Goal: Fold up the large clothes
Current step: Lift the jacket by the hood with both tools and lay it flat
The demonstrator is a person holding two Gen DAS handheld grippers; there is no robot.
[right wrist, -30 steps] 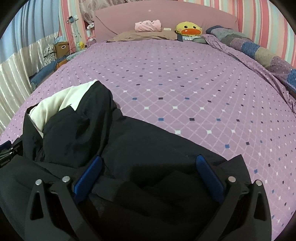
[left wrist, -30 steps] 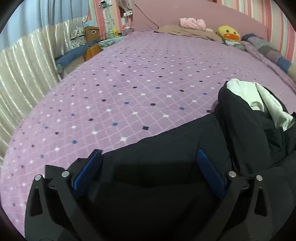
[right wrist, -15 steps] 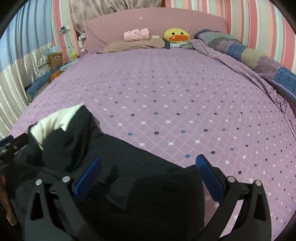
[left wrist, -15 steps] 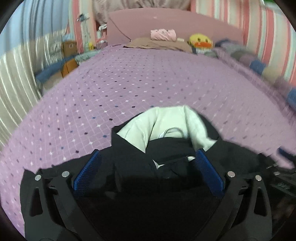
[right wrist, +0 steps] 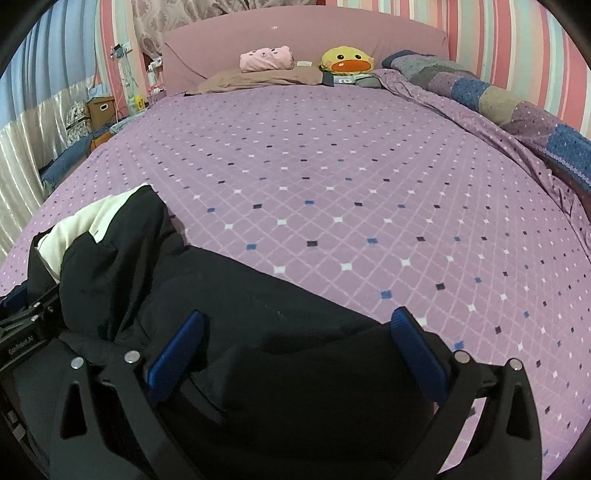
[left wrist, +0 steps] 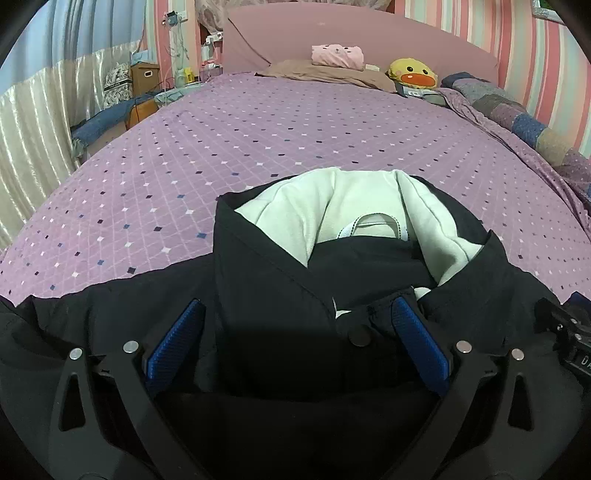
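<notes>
**Black jacket on bed, both grippers spread over it**

The black jacket (left wrist: 280,302) lies at the near edge of the purple diamond-patterned bedsheet (left wrist: 280,122), its white fleece lining (left wrist: 332,206) exposed at the collar and facing the headboard (left wrist: 332,33). A snap button (left wrist: 360,338) shows on the placket.

The left gripper (left wrist: 295,343) sits over the collar area, jaws wide apart, blue pads (left wrist: 173,347) on either side of the fabric without pinching it. The right gripper (right wrist: 295,347) sits over the jacket's right portion near the bed edge, jaws equally wide; cloth lies between the pads, not clamped.

At the bed's head: a brown pillow (right wrist: 258,79), a pink folded cloth (right wrist: 266,59) resting on it, and a yellow duck plush (right wrist: 345,61) just beside. A patchwork quilt (right wrist: 498,99) runs along the right side.
</notes>
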